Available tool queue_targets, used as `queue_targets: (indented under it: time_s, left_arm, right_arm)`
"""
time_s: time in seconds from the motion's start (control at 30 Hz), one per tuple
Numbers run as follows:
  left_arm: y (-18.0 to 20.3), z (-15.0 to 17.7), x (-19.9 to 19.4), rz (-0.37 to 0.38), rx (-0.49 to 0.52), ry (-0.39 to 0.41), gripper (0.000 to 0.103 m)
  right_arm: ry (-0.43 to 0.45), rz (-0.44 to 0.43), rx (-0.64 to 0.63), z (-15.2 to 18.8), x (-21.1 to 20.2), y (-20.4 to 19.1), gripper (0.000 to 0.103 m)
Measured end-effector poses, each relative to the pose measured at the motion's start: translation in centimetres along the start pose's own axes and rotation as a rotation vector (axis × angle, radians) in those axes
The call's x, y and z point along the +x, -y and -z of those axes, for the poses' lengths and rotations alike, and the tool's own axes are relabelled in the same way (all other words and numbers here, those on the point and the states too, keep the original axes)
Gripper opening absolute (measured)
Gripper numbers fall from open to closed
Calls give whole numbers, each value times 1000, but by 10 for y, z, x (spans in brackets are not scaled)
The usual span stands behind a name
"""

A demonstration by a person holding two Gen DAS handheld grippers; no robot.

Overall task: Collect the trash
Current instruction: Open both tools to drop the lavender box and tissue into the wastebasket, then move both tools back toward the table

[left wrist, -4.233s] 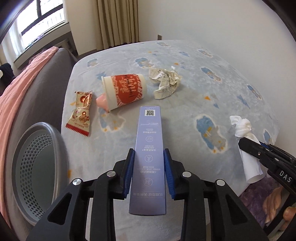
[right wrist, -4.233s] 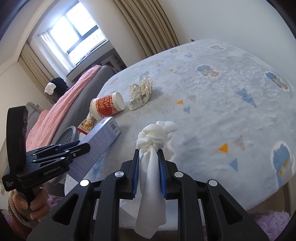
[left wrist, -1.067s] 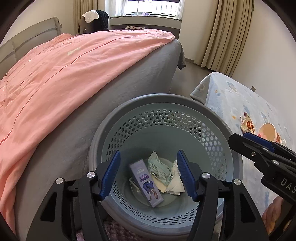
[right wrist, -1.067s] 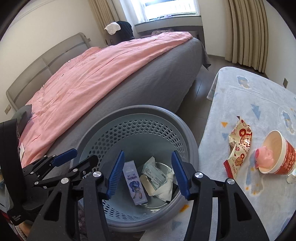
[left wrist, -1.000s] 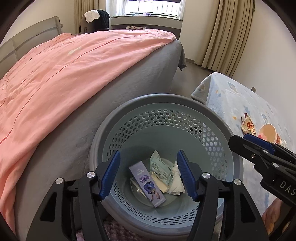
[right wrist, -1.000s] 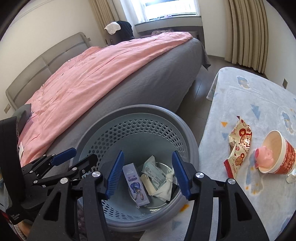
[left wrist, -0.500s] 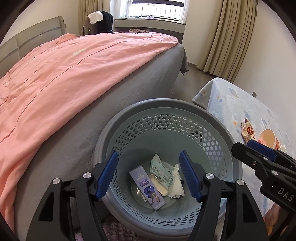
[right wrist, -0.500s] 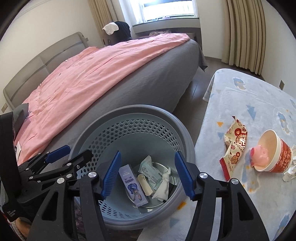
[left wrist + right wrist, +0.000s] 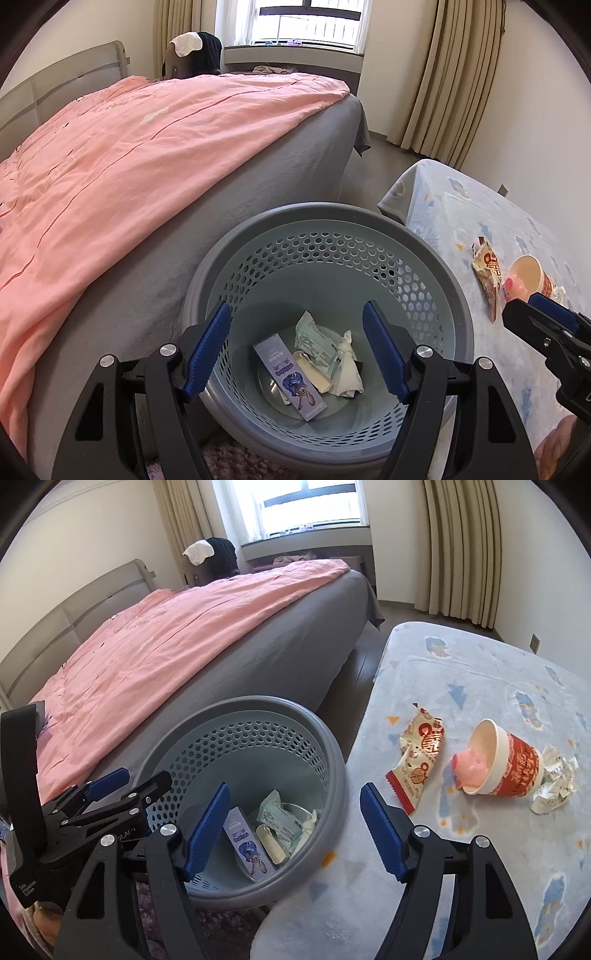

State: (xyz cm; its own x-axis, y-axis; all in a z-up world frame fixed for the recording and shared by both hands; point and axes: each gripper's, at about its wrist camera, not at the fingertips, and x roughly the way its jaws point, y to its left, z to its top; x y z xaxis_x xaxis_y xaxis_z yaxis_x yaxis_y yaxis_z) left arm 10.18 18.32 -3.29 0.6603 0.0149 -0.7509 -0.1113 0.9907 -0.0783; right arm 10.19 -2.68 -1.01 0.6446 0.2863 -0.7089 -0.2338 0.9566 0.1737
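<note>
Both tools hang empty above the perforated grey waste basket, which stands on the floor between the bed with its pink cover and the low table under a pale blue patterned cloth, close enough to both that trash can be carried across in one short swing. The left gripper points steeply down into the basket; its jaws have just been opening and stand spread wide with nothing between the blue pads, only the basket floor showing through the gap. There the purple carton lies flat beside a crumpled green-and-white packet and a knotted white tissue, all well below the rim, so nothing is likely to spill back out. The right gripper has also just been opening and holds nothing; it sits over the basket's near rim, angled partly toward the table, which suits a return for more. What remains to collect is on the cloth: a red and cream snack wrapper near the table edge, a tipped red paper cup with a pink pig figure at its mouth, and a ball of crumpled paper just beside the cup's base. The wrapper looks the nearest and easiest to pinch; the cup, lying on its side, may roll when touched.
</note>
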Motion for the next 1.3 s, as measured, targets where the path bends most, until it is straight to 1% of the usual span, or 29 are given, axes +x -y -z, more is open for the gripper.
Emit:
queue_targets:
  time_s: [0.1,0.33,0.67,0.87,1.0,1.1,1.2,1.3]
  left_arm:
    - [3,2,-2,15,3,-1,71]
    - [19,6,-9,45,29,16,71]
    - [58,11,-16,84,83,32,71]
    - [88,14,-17,102,126,39,71]
    - [106,16,-15,113,148,35,71]
    - [116,17,-14,118,162,34,71]
    - [126,17,-13,120,176,32,71]
    - [132,18,-11,126,185,29,71]
  right_arm:
    - [21,30,6,8,-17,6,80]
    - [36,98,78,30,-49,41,82]
    - [35,215,160,56,-80,103,83]
    - [40,247,174,55,-84,131,83]
    - [21,230,191,51,-75,148,83]
    - [17,234,197,50,-69,157,83]
    - [21,260,202,45,-63,168,83]
    - [30,293,230,39,-56,186,83]
